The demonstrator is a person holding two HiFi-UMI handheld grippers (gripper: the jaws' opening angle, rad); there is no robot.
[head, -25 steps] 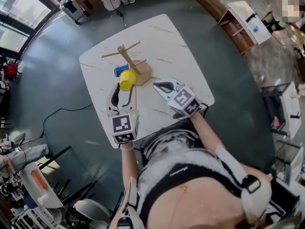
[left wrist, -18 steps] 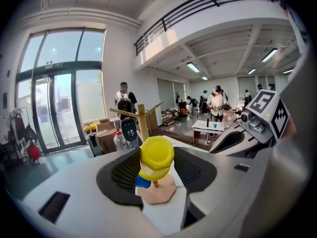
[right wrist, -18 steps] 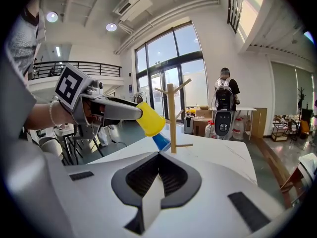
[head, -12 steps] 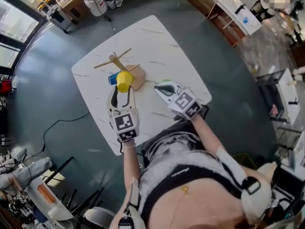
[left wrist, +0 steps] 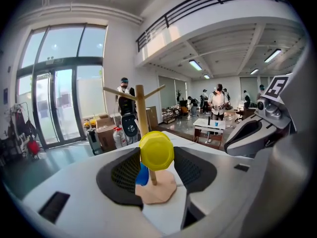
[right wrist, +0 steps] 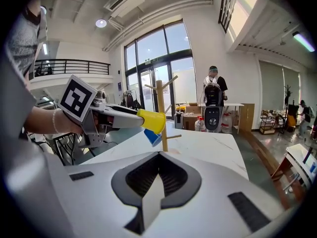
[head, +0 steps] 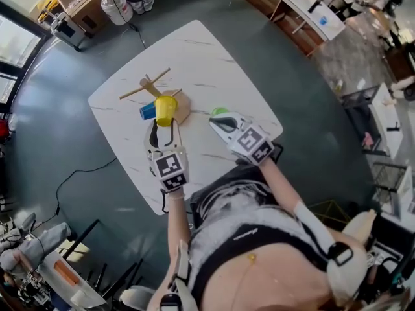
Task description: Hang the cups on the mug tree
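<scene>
I see dark floor (head: 311, 115) open all round the tabletop (head: 214, 57), widest beyond the mug tree (head: 154, 86) and to its right. A thin cable (head: 78, 173) trails over the floor off to the tree's near left. Boxes and water bottles (head: 123, 2) stand well beyond the tree, and a small white side table (head: 305, 11) stands far off to its right.

The tabletop is a white marbled slab with rounded corners, turned cornerwise to me. The tree stands left of the slab's middle, closer to the left corner than to the right one. Bare slab lies beyond the tree and to its right, and my own body closes off the near edge.

My left gripper (head: 164, 125) reaches in from the near side of the tree and pinches the yellow cup (head: 165, 109), a pad pressing on each side. The cup is held just in front of the trunk, above the wooden base. My right gripper (head: 217, 118) hangs over the slab to the right of the tree, well apart from it. Its jaws are pressed together with nothing between them. A small green thing (head: 219, 111) peeks out at its tip, mostly hidden.

The blue cup (head: 147, 111) sits low against the trunk on the tree's left side. I cannot tell whether a peg carries it.

The marker cubes (head: 168, 170) carry black-and-white square patterns. The print on my dark top is too small to read.
</scene>
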